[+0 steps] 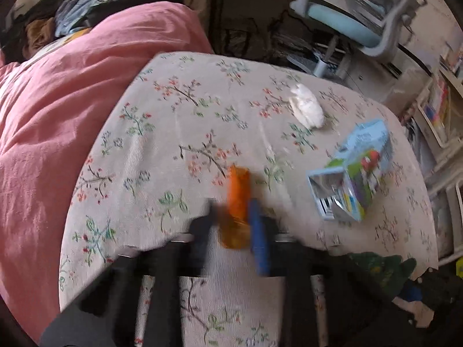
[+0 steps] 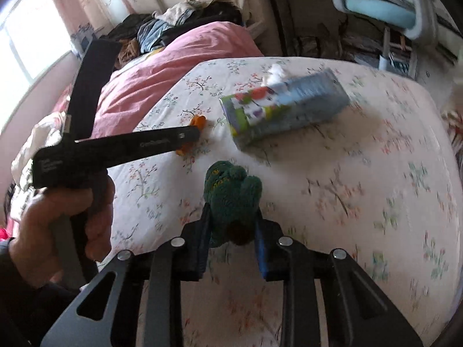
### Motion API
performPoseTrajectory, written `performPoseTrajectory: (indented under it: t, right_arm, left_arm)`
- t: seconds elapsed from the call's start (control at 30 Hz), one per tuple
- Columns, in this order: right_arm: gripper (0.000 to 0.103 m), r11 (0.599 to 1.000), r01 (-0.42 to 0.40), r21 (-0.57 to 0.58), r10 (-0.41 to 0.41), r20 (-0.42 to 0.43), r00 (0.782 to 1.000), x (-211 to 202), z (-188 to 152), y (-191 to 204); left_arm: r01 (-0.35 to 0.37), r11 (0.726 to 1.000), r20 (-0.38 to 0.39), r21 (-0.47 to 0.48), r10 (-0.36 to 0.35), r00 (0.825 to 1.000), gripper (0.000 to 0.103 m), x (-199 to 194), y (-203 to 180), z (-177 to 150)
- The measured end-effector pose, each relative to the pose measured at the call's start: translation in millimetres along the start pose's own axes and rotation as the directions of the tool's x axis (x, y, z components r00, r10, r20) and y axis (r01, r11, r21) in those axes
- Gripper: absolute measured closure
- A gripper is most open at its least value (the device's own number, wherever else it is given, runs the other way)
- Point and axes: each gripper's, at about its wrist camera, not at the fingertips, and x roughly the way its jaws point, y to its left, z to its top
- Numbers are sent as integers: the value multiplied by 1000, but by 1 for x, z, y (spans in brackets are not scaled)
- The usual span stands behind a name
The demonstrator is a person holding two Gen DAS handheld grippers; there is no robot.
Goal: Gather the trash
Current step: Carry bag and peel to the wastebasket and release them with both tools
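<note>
In the left wrist view my left gripper [image 1: 233, 211] is shut on a small orange plastic piece [image 1: 237, 196] just above the floral bedsheet [image 1: 173, 133]; the picture is blurred there. The right wrist view shows that gripper's tip [image 2: 194, 136] at the orange piece [image 2: 198, 121], held by a hand [image 2: 58, 217]. My right gripper [image 2: 233, 214] is shut on a dark green knitted wad [image 2: 231, 188], whose edge shows in the left view [image 1: 379, 269]. A blue and green carton [image 1: 356, 173] [image 2: 283, 110] lies on its side. A crumpled white tissue [image 1: 306, 110] [image 2: 276, 72] lies beyond it.
A pink duvet [image 1: 58, 101] covers the left half of the bed, with a heap of clothes [image 1: 86, 8] behind it. A blue and grey desk chair [image 1: 347, 20] stands past the far edge. Shelves with books [image 1: 437, 110] line the right side.
</note>
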Motion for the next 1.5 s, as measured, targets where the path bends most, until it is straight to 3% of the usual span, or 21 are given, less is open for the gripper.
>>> performPoseTrajectory:
  t: [0.2, 0.47, 0.6, 0.83, 0.93, 0.97, 1.0, 1.07, 1.13, 1.2, 1.27, 1.37, 1.5]
  right_arm:
    - [76, 996, -77, 46, 75, 49, 996, -27, -23, 16]
    - [76, 987, -160, 31, 157, 77, 985, -59, -80, 51]
    - [76, 988, -156, 7, 156, 22, 987, -68, -123, 66]
    - [76, 995, -100, -18, 98, -113, 989, -66, -183, 78]
    - [62, 998, -61, -14, 59, -143, 988, -65, -193, 77]
    - [48, 999, -40, 6, 41, -115, 993, -70, -193, 73]
    - [42, 999, -32, 18, 34, -95, 995, -73, -193, 71]
    - [40, 998, -12, 58, 13, -28, 1000, -84, -187, 64]
    - [32, 996, 8, 86, -10, 26, 1000, -90, -184, 59]
    - [30, 992, 25, 124, -35, 77, 996, -95, -180, 52]
    - [30, 988, 34, 148, -49, 94, 994, -95, -180, 48]
    - [30, 986, 56, 159, -74, 110, 991, -97, -180, 47]
    - [24, 984, 76, 158, -96, 127, 987, -98, -184, 46]
  left_arm:
    - [57, 997, 10, -48, -56, 998, 89, -31, 25, -24]
    - [178, 976, 99, -123, -167, 981, 89, -114, 54, -79]
    - [220, 967, 140, -132, -201, 969, 89, -154, 54, -121]
    - [217, 972, 87, -92, -209, 974, 89, -176, 33, -196]
    - [208, 976, 46, -60, -205, 978, 89, -177, 21, -223]
    - [206, 977, 32, -52, -204, 978, 89, -177, 18, -230]
    - [204, 978, 10, -41, -203, 979, 89, -175, 13, -238]
    - [212, 977, -46, -6, -213, 976, 89, -170, 3, -250]
    - [244, 968, -144, 61, -234, 962, 89, -160, -15, -265]
    - [238, 962, -203, 131, -209, 957, 84, -153, -31, -276]
    - [198, 964, -196, 180, -162, 967, 64, -153, -38, -278]
    - [135, 976, -127, 171, -114, 985, 44, -160, -33, -274]
    - [80, 993, -33, 89, -77, 996, 31, -171, -15, -265]
